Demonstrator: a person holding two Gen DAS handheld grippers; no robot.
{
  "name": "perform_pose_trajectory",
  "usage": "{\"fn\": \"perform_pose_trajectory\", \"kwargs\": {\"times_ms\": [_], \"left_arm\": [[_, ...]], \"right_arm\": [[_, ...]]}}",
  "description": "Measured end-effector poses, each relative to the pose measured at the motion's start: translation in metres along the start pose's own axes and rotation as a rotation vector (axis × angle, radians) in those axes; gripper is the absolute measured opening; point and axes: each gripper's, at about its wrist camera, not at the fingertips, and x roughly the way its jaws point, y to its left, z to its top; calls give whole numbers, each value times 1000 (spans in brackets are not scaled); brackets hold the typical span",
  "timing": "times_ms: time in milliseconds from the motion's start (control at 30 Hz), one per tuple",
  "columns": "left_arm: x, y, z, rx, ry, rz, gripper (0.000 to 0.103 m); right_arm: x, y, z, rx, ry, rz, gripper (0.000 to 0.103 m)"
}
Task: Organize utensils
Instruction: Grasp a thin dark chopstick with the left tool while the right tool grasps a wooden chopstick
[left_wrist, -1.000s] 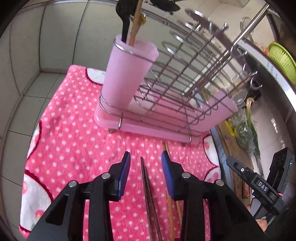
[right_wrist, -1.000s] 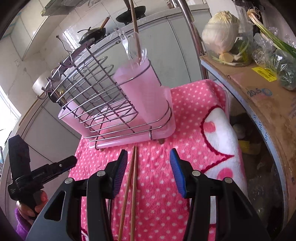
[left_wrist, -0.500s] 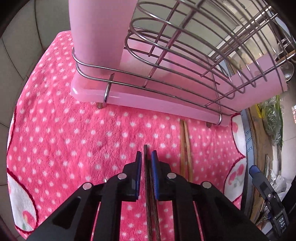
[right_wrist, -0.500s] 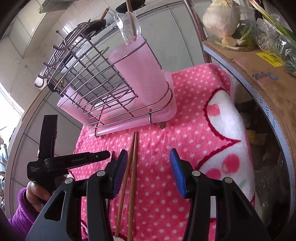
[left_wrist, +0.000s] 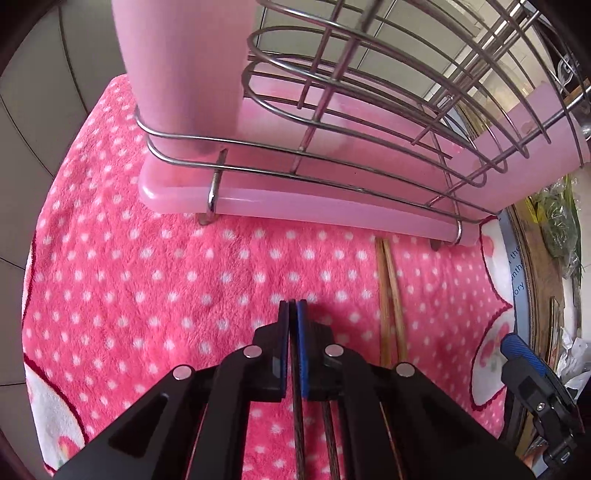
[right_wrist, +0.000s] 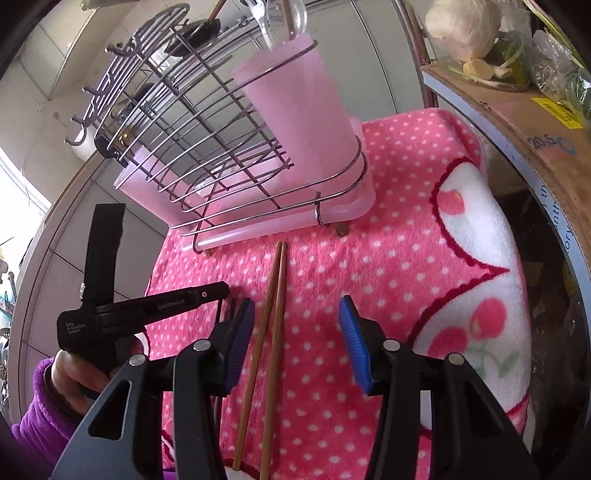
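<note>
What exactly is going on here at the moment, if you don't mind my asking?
A person is sorting utensils with two handheld grippers. The left gripper has just closed on dark chopsticks lying on the pink dotted towel. The right gripper is open over a wooden pair, before the pink drying rack.

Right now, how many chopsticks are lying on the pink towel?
4. Two light wooden chopsticks lie side by side between the right gripper's open fingers. Two dark chopsticks lie at the left gripper; its fingers have just closed on one. Others may be hidden.
</note>
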Motion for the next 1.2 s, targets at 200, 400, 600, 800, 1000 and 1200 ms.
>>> {"fn": "perform_pose_trajectory", "kwargs": {"times_ms": [200, 400, 600, 800, 1000, 1200], "left_arm": [[-31, 26, -3, -10, -29, -7, 5], [-37, 46, -6, -8, -19, 15, 6], [-25, 55, -2, -18, 14, -19, 6], [-14, 49, 1, -9, 30, -10, 7], [-8, 56, 8, -36, 72, -57, 7], [-6, 63, 18, -46, 109, -59, 8]], "right_arm": [[25, 8, 4, -10, 78, -1, 39], [56, 18, 12, -24, 165, -37, 27], [81, 30, 12, -64, 221, -104, 26], [92, 34, 11, -93, 203, -184, 10], [73, 14, 14, -8, 165, -214, 8], [67, -19, 16, 115, 197, -184, 8]]}}
